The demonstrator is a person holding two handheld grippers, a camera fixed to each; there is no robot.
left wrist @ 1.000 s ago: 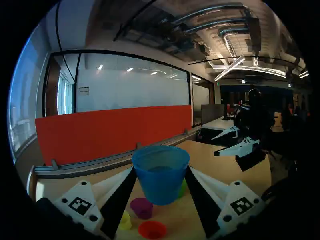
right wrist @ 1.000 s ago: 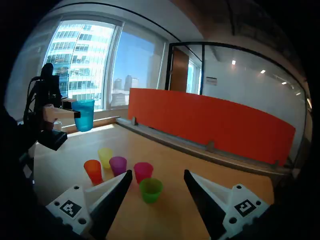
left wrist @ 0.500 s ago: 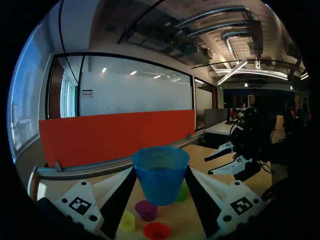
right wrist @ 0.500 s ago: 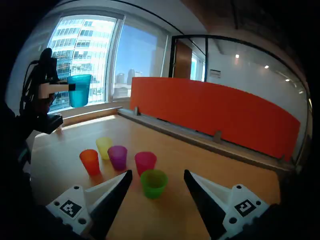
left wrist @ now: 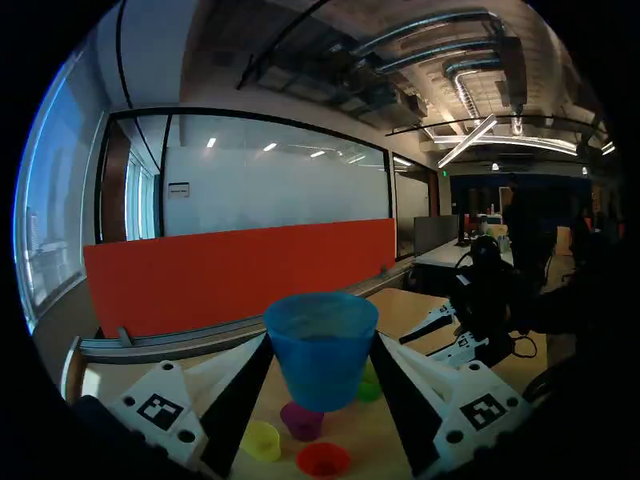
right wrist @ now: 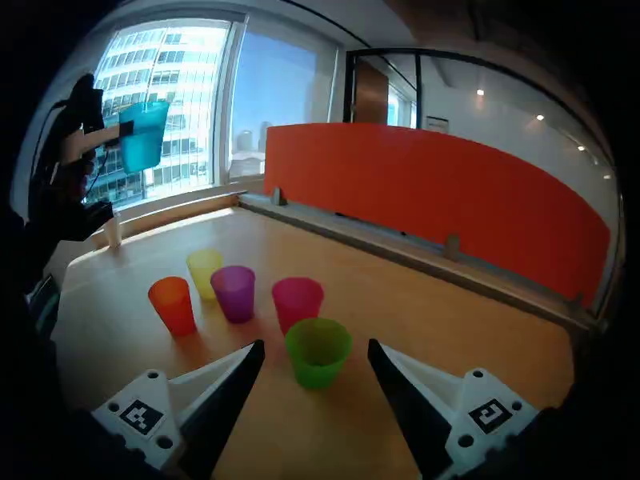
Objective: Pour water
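**Blue cup: light, thin-walled, held aloft by the left tool**

The blue cup [left wrist: 322, 360] sits between the fingers of the left tool [left wrist: 322, 340]. That tool is clamped on the cup's side walls a little below the rim, well above the surface [right wrist: 448, 320]. In the right gripper view the cup hangs high and off to the left of the right tool [right wrist: 314, 346], tipped slightly.

It looks like thin, smooth plastic, so light in itself. It would be somewhat heavier if the darker level inside is water, which I cannot confirm. Such walls probably flex under a hard squeeze. The taper, wider toward the rim, should help the cup wedge between the fingers rather than drop. A hold high on the body, firm but not crushing, seems safest.

Below the left tool stand five small cups [right wrist: 233, 293]. The green cup [right wrist: 318, 352] is just ahead of the right tool, whose fingers are apart and hold nothing. These little cups look light and easily toppled, so a slow tilt should suit the pour.
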